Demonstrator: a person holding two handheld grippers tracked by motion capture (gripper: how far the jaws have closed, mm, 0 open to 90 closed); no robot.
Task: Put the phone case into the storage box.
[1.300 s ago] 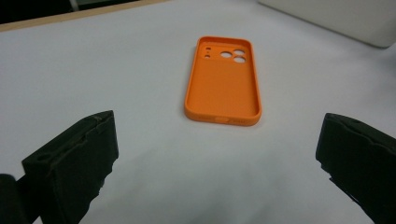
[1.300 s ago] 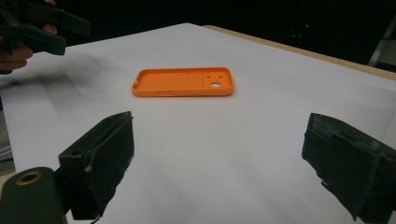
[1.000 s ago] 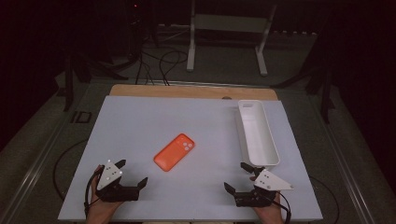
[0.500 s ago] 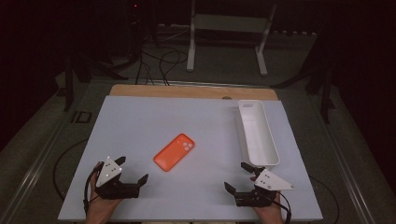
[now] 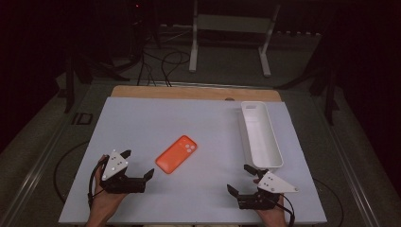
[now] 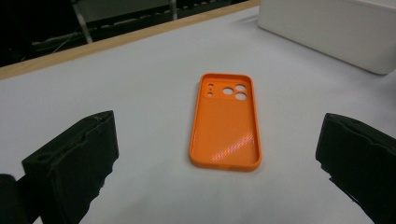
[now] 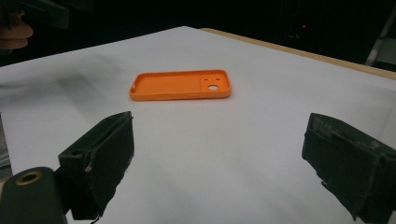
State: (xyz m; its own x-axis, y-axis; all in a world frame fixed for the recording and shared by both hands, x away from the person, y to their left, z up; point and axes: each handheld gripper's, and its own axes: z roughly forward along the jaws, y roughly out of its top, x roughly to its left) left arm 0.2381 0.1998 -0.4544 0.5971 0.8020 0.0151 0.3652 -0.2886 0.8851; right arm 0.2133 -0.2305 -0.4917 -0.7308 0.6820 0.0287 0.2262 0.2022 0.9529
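An orange phone case (image 5: 177, 154) lies flat, hollow side up, near the middle of the white table sheet (image 5: 142, 118). My left gripper (image 5: 138, 163) rests at the front left, open, just left of the case and apart from it. In the left gripper view the case (image 6: 226, 123) lies a short way ahead between the wide-apart jaws of that gripper (image 6: 217, 140). My right gripper (image 5: 239, 178) sits open at the front right. In the right gripper view the case (image 7: 182, 85) lies farther off, beyond that gripper (image 7: 219, 126). Neither holds anything.
A long white tray (image 5: 246, 127) stands lengthwise at the right side of the table, its near end just beyond my right gripper. It appears in the left gripper view as a white wall (image 6: 327, 28). A wooden edge (image 5: 189, 92) borders the far side.
My left gripper has crept slightly forward toward the case. The right gripper and the case have stayed put.
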